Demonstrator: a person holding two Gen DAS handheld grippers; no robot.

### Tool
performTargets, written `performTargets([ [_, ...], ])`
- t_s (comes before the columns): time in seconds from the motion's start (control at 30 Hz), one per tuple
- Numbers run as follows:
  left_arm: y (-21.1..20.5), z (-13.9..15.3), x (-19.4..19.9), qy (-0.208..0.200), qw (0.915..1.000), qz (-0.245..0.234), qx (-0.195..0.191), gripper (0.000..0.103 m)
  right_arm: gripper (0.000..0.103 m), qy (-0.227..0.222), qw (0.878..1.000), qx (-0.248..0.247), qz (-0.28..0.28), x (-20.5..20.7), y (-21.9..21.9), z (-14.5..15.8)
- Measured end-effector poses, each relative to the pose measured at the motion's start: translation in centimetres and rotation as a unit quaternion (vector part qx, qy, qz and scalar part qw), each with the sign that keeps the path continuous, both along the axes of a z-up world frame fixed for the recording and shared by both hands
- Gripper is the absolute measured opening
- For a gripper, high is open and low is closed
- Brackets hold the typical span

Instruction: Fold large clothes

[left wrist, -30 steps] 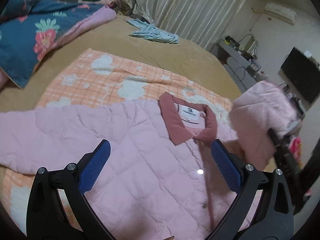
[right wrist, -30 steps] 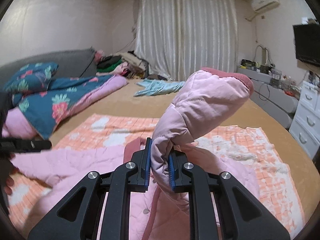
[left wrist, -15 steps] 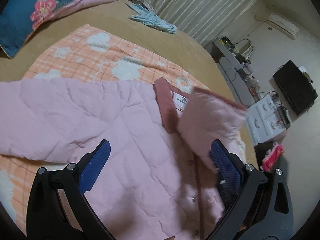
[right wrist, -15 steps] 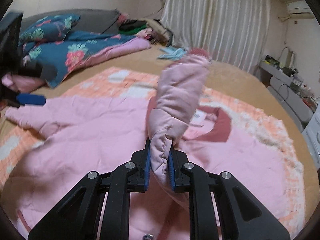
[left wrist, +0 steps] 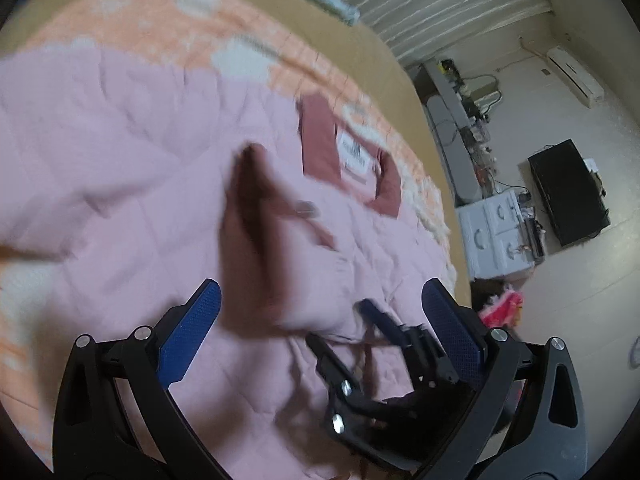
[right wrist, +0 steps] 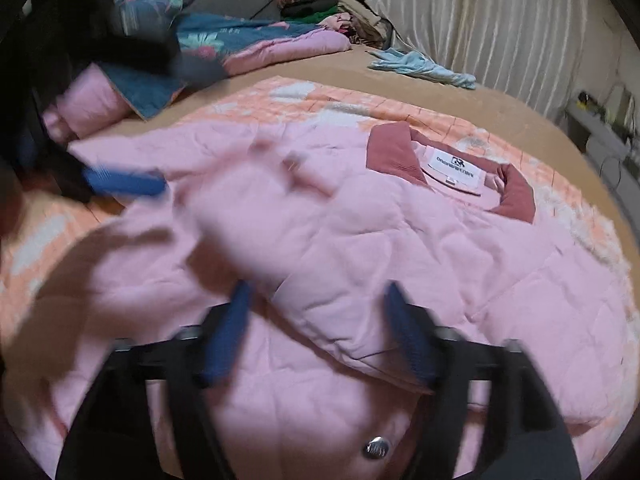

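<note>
Lying flat on the orange checked blanket (right wrist: 400,104), the pink quilted jacket (right wrist: 400,248) had its collar (right wrist: 448,168) pointing away from both tools and its body running back toward them, so its long axis ran near to far. One sleeve (right wrist: 304,280) lay folded slantwise across the chest, blurred, its near end sitting between the parted blue pads of the right gripper (right wrist: 316,332); the jaws stood wide and seemed to grip nothing. The left gripper (left wrist: 316,320) was likewise spread wide and empty, hovering above the jacket's front. The other sleeve (left wrist: 60,148) still reached out flat to the left side, and the left gripper looked the nearer of the two to it, so folding that sleeve inward would probably fall to that hand. In the left view the right tool crossed just ahead of the left gripper's pads and could get in its way. Elsewhere on the bed were a blue floral quilt (right wrist: 240,36) and a pale blue garment (right wrist: 424,64) near the curtains (right wrist: 480,12), both well apart from the jacket.
</note>
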State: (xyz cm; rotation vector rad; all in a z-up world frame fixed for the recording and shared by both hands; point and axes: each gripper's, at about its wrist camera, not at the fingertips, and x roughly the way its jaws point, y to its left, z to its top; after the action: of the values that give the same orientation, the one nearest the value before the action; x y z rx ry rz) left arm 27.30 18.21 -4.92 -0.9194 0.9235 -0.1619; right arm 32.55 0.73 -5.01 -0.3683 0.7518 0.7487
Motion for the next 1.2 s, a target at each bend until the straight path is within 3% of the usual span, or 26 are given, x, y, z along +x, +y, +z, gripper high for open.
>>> performTargets([
  [0.07, -0.4, -1.5, 0.4, 0.015, 0.9993, -0.006, -0.033, 0.094, 0.078, 0.003, 1.0, 0.009, 0.0, -0.3, -0.9, 0.7],
  [0.27, -1.1, -3.6, 0.8, 0.04, 0.9991, 0.011, -0.011, 0.093, 0.079, -0.009, 0.999, 0.014, -0.033, 0.1, -6.2, 2.8],
  [0.43, -2.2, -3.7, 1.1, 0.059, 0.9952, 0.016, 0.076, 0.064, 0.079, -0.008, 0.993, 0.033, -0.115, 2.5, -12.0, 3.3],
  [0.53, -2.4, -3.5, 1.2, 0.05, 0.9929, 0.017, 0.106, 0.044, 0.079, 0.006, 0.985, 0.056, -0.162, 4.2, -14.7, 3.5],
  [0.57, -2.5, -3.4, 1.2, 0.045, 0.9925, 0.013, 0.113, 0.029, 0.079, 0.006, 0.983, 0.06, -0.173, 4.5, -15.4, 3.7],
  [0.6, -2.7, -3.2, 1.2, 0.04, 0.9921, 0.011, 0.118, 0.021, 0.079, 0.002, 0.98, 0.065, -0.186, 4.8, -16.2, 3.9],
  [0.73, -2.8, -0.8, 0.4, -0.005, 0.9894, 0.021, 0.144, 0.016, 0.079, -0.005, 0.972, 0.086, -0.22, 5.8, -19.1, 4.9],
  [0.83, -2.7, 0.6, 0.0, -0.031, 0.9818, 0.022, 0.186, 0.015, 0.079, -0.003, 0.966, 0.091, -0.241, 6.6, -21.2, 5.3],
  [1.0, -2.4, -2.0, 0.6, 0.014, 0.9783, 0.013, 0.206, 0.016, 0.079, 0.018, 0.964, 0.072, -0.256, 8.0, -22.0, 4.0],
  [1.2, -2.6, -3.5, 0.3, 0.024, 0.9754, 0.007, 0.219, 0.017, 0.079, 0.053, 0.967, 0.067, -0.241, 8.7, -20.9, 2.4],
])
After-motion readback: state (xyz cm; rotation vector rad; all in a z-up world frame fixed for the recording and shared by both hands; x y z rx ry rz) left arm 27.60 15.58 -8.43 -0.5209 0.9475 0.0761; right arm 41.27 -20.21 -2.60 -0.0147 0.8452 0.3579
